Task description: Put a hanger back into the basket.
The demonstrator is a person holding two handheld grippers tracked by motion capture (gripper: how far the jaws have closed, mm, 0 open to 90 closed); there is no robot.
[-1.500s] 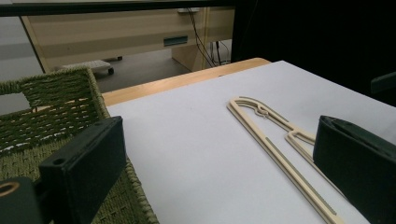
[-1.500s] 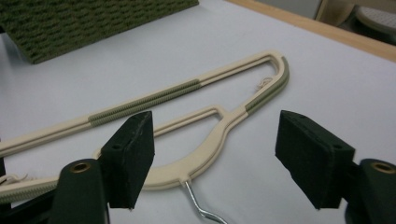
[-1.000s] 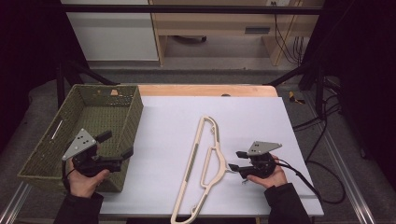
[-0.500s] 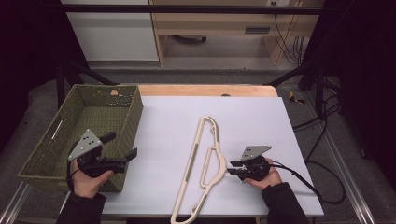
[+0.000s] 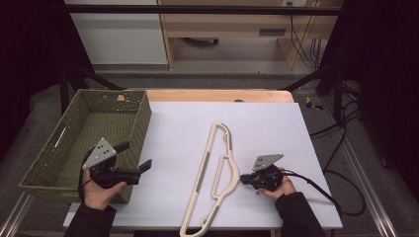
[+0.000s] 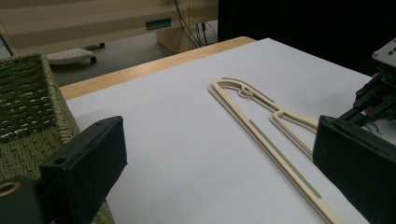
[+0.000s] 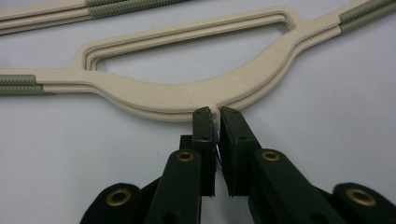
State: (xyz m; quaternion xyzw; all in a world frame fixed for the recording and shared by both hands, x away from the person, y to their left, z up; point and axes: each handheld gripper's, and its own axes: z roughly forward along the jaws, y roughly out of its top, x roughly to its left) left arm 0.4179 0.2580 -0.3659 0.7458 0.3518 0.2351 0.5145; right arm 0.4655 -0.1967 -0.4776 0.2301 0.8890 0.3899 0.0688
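Plainly at the grasping step: pinching the cream plastic hanger (image 7: pixel 177 95) at the middle of its curved shoulder with the right gripper (image 7: pixel 217 116), jaws drawn narrow and almost meeting on a thin shiny bit at the neck, probably the root of the hook, though too small to tell for sure. Looks like a nested stack of two or three hangers rather than one, judging by the layered edges in the right gripper view. Finding it flat on the white table sheet (image 5: pixel 178 128), lengthwise and slightly slanted, near the middle, well apart from the green woven basket (image 5: pixel 141 123) at the table's left side. Holding the left gripper (image 5: pixel 136 155) just beside the basket's near corner, above the sheet, jaws spread wide and gripping nothing, pointed toward the hanger. Judging the work barely begun, with nothing lifted off the sheet yet and the basket bare inside. Next, most likely, calls for a firm squeeze and a slow, level lift from the neck, watching for the long ends drooping or the stacked pieces sliding apart under so small a pinch. Probably also calls for bringing the open left gripper across to steady one of the long bars before carrying anything leftward toward the basket.
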